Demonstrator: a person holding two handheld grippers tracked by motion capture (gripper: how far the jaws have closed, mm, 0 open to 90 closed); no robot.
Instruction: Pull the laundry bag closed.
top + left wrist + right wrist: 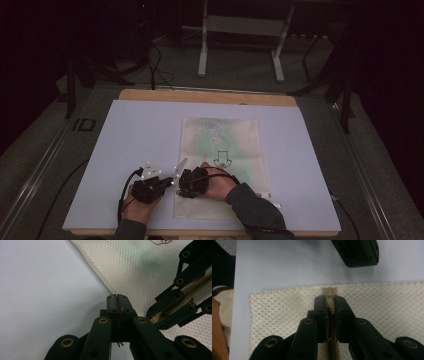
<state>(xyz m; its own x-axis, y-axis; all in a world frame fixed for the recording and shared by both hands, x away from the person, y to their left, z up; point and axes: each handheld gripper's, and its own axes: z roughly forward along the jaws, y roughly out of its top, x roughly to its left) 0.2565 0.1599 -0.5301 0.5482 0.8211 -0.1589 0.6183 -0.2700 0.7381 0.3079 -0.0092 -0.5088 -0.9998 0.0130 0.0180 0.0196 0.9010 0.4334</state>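
A white mesh bag with a green print lies flat on the pale board. My right gripper is at the bag's left edge, near its front end. In the right gripper view the right gripper is shut on the beige zipper pull, and the zipper runs back between its jaws over the mesh. My left gripper sits just left of it. Its jaws are pressed together with nothing visible between them, the tips right at the mesh bag's edge. The right gripper reaches in from the right.
The board rests on a wooden tabletop. Beyond the table, a metal stand's legs and dark cables lie on the floor. Bare board stretches to the left and far side of the bag. A cable trails from the left gripper.
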